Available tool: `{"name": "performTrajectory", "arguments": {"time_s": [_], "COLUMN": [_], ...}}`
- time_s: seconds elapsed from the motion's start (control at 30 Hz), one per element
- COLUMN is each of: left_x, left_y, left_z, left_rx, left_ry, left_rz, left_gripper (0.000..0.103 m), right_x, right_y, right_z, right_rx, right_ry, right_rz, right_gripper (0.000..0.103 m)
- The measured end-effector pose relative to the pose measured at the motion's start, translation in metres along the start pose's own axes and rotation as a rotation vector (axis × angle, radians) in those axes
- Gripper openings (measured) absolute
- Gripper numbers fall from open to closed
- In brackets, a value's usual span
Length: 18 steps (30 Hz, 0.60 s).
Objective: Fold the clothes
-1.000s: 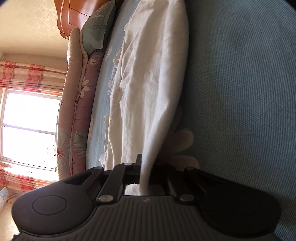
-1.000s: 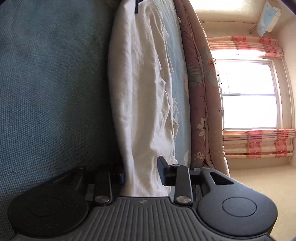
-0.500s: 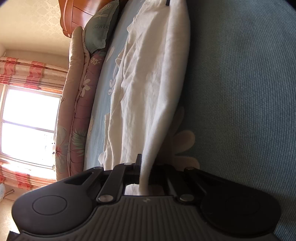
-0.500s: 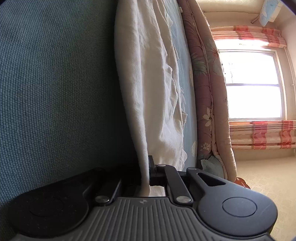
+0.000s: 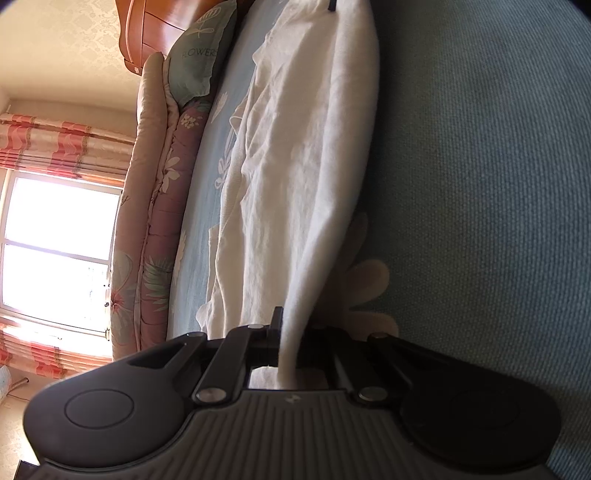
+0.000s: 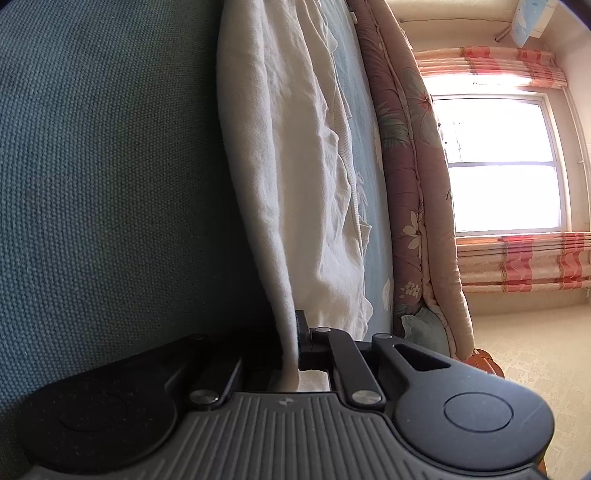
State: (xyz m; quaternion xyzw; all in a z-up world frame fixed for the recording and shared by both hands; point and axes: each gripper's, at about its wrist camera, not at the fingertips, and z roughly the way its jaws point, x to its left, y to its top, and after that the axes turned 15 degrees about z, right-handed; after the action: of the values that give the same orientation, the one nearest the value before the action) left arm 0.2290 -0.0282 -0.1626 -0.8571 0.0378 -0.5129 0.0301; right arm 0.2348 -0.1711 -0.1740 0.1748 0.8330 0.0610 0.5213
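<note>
Teal woven bed cover (image 5: 480, 184) with a beige flower print (image 5: 364, 280) just ahead of the hand-held gripper. Rolled pink floral quilt (image 5: 159, 221) farther off along the bed's edge. Green pillow (image 5: 197, 55) lettered "FLOWERS" against a wooden headboard (image 5: 147, 33). Bright window (image 6: 502, 166) beyond, framed by pink striped curtains (image 6: 524, 258). Beige floor (image 6: 535, 350) below.

Bedroom: bright window (image 6: 502, 162) with striped pink curtains (image 6: 517, 258), cream walls, wooden headboard (image 5: 147, 33), floral quilt (image 5: 155, 206), teal bedspread (image 5: 480, 184).
</note>
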Motion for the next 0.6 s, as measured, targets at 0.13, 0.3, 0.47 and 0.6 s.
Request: {"name": "performTrajectory", "arguments": {"time_s": [0.13, 0.3, 0.47, 0.6], "left_x": [0.0004, 0.0006, 0.0016, 0.0011], "left_y": [0.0005, 0.0017, 0.0044, 0.0048], "left_z": [0.0008, 0.0017, 0.0026, 0.0021], "left_rx": [0.001, 0.005, 0.010, 0.010], "left_ry": [-0.004, -0.006, -0.012, -0.011], "left_rz": [0.008, 0.018, 0.024, 0.020], "left_gripper": [0.000, 0.000, 0.000, 0.000], "right_x": [0.0004, 0.0019, 0.0020, 0.0016], "right_y": [0.0015, 0.0020, 0.0031, 0.0019], "right_z": [-0.0009, -0.0023, -0.0040, -0.0051], "right_rx": [0.007, 0.011, 0.017, 0.010], "right_ry": [-0.001, -0.008, -0.014, -0.013], "right_rz": [-0.004, -0.010, -0.013, -0.003], "right_gripper": [0.009, 0.009, 0.009, 0.009]}}
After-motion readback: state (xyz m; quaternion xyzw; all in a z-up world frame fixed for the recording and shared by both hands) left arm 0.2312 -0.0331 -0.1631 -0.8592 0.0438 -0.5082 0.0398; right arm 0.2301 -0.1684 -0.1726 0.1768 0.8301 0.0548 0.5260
